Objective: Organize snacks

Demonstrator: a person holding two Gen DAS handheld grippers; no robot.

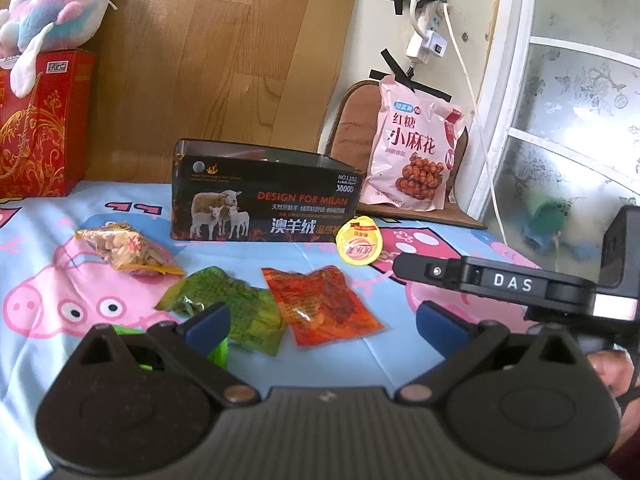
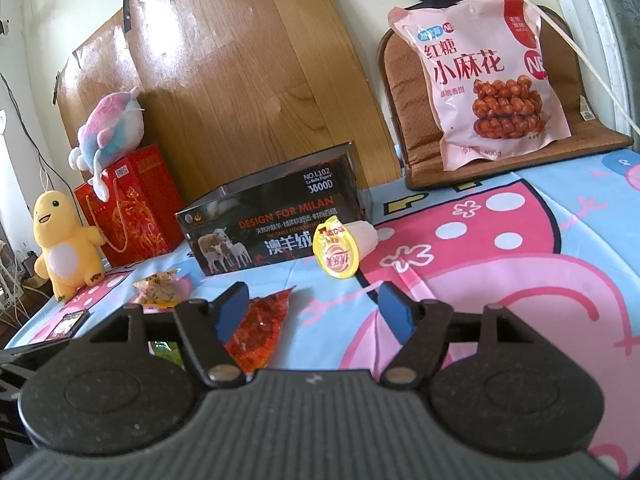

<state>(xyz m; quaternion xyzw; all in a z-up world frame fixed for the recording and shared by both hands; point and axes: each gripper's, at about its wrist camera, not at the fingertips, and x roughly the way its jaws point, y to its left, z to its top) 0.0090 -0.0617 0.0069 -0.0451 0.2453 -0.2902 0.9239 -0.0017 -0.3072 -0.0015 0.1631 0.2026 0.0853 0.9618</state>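
Blue-padded fingers [image 1: 210, 322] of the left gripper [image 1: 320, 322] stand spread and pinch nothing, hovering at the bottom of its frame over the green packet [image 1: 228, 312] and red packet [image 1: 324, 304], while the right gripper [image 2: 316, 312] is likewise spread and empty, aimed at the yellow jelly cup [image 2: 338, 254] mid-frame, which lies just in front of the open dark box [image 1: 264, 196]. That box probably sits central so the loose snacks, including the peanut packet [image 1: 128, 250] at left, can be dropped in. Everything rests on a bed with a cartoon-pig sheet [image 1: 40, 240]; a wooden board [image 1: 224, 52] leans on the wall behind, a big pink snack bag [image 2: 480, 84] sits on a brown cushion [image 2: 400, 92] upper right, and a red gift box [image 2: 132, 204] with plush toys stands at left.
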